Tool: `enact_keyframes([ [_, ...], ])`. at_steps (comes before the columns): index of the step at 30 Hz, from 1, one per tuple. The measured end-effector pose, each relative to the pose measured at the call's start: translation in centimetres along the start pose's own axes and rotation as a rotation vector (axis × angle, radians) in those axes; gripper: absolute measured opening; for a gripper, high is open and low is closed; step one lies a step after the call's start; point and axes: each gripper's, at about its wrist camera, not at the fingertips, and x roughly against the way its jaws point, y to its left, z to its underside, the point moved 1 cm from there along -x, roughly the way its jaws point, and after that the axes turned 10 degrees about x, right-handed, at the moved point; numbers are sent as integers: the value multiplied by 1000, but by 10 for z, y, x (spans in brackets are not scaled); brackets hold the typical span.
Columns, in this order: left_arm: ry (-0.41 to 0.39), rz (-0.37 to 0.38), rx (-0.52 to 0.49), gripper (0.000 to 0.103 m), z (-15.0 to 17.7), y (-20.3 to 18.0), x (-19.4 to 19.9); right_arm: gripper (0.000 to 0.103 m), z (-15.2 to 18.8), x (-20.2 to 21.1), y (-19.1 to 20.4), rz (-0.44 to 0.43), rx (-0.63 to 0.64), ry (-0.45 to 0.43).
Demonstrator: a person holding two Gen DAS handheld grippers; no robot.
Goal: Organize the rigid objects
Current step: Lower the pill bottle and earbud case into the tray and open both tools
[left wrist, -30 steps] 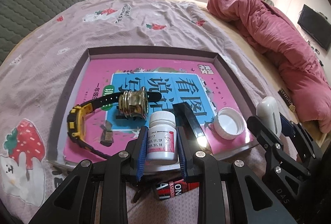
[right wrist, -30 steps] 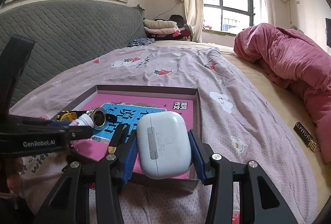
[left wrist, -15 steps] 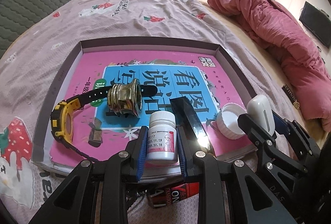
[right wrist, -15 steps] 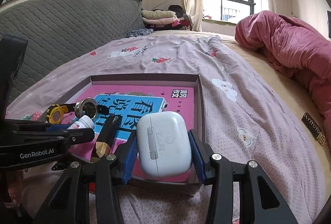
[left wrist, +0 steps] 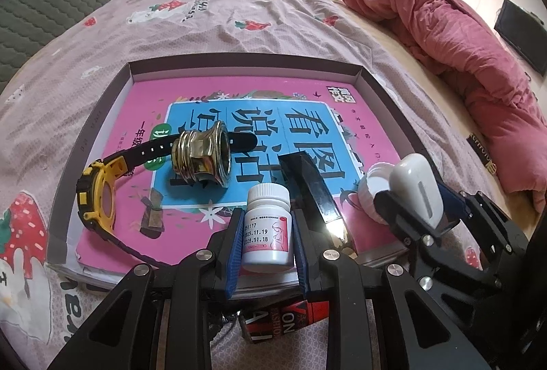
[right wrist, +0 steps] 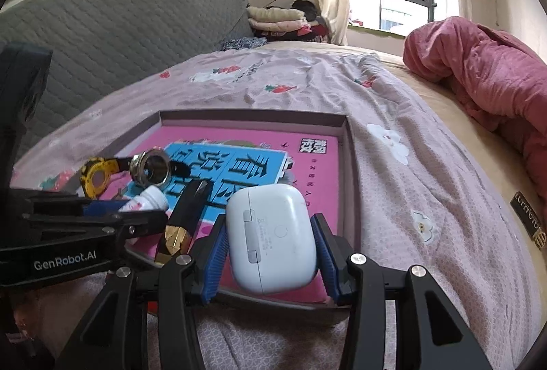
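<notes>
Both tongs have advanced over the tray (left wrist: 112,90) since the earlier frame. My left gripper (left wrist: 267,235) is clamped on the pill bottle (left wrist: 267,228) above the tray's near edge; my right gripper (right wrist: 270,254) clamps the earbud case (right wrist: 271,236) near the right wall. Lower each level onto the pink book (left wrist: 191,96), apparently clear of the black bar (left wrist: 312,185), then release.

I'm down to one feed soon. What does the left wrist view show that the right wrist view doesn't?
Only left: the white cap by the tray's right edge, the watch's full strap, the bottle's label dates, a red-and-black pack below the tray.
Only right: the earbud case's hinge and button, the tool's gold tip, a painted wall panel.
Both: tray, pink book, watch, brass fitting, bottle, black tool, case.
</notes>
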Motion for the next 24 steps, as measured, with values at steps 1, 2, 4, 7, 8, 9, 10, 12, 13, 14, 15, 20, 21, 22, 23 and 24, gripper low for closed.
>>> enact_keyframes([
  [1, 0, 0, 0, 27, 0, 0, 0, 48, 0, 0, 1, -1, 4, 0],
  [2, 1, -1, 0, 27, 0, 1, 0, 48, 0, 0, 1, -3, 2, 1],
  [4, 2, -1, 3, 27, 1, 2, 0, 48, 1, -1, 0, -11, -5, 3],
  [7, 7, -4, 3, 27, 1, 3, -1, 48, 1, -1, 0, -11, -4, 6],
  [8, 6, -4, 3, 27, 1, 3, -1, 48, 0, -1, 1, -12, -4, 7],
  [9, 7, -4, 4, 27, 1, 3, -1, 48, 0, -1, 1, -11, -4, 9],
  [10, 8, -3, 4, 27, 1, 3, -1, 48, 0, -2, 0, -12, -4, 11],
  [12, 7, -5, 3, 27, 1, 3, -2, 48, 0, -2, 0, -12, -4, 12],
  [13, 7, -6, 2, 27, 1, 4, -2, 48, 0, -2, 0, -12, -3, 12],
  [14, 8, -8, 1, 27, 1, 4, -2, 48, 0, -2, 0, -11, -3, 12],
  [15, 8, -8, 3, 27, 1, 4, -3, 48, 0, -2, 0, -10, -4, 11],
  [20, 6, -11, 7, 27, 0, 5, -2, 48, 1, -1, 0, -6, -4, 9],
  [21, 6, -11, 5, 27, 0, 5, -2, 48, 1, -1, 0, -7, -4, 9],
  [22, 6, -12, 3, 27, 0, 5, -2, 48, 1, -1, 0, -6, -4, 9],
  [23, 5, -13, 2, 27, 1, 5, -2, 48, 1, 0, 0, -6, -4, 8],
  [24, 4, -12, 4, 27, 1, 5, -2, 48, 1, 0, 0, -5, -4, 7],
])
